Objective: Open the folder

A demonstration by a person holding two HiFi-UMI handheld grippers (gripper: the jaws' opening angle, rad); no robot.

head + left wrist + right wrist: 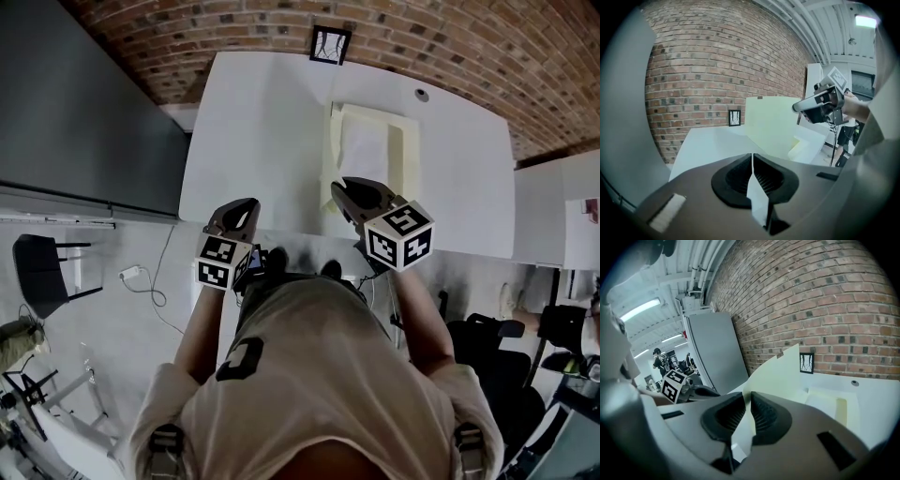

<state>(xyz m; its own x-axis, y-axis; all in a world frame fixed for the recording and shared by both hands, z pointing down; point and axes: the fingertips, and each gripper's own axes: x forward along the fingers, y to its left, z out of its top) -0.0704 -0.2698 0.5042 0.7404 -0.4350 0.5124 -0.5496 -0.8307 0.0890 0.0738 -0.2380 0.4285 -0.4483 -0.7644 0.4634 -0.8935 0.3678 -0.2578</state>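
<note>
Head view has my right claw (pixel 340 190) pinched on the pale folder (pixel 406 155) cover, left claw (pixel 247 206) closed near the desk (pixel 253 122) edge.

The folder (pixel 375 150) lies on the table (pixel 253 131), upper centre. The right gripper (pixel 345 190) meets its lower edge. The left gripper (pixel 244 208) sits further left.

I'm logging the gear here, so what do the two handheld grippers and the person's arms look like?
Both the left gripper and right gripper have dark grey-brown bodies with black ribbed pads. Each carries a white cube with black square markers. The person wears a pale short-sleeved shirt.
</note>
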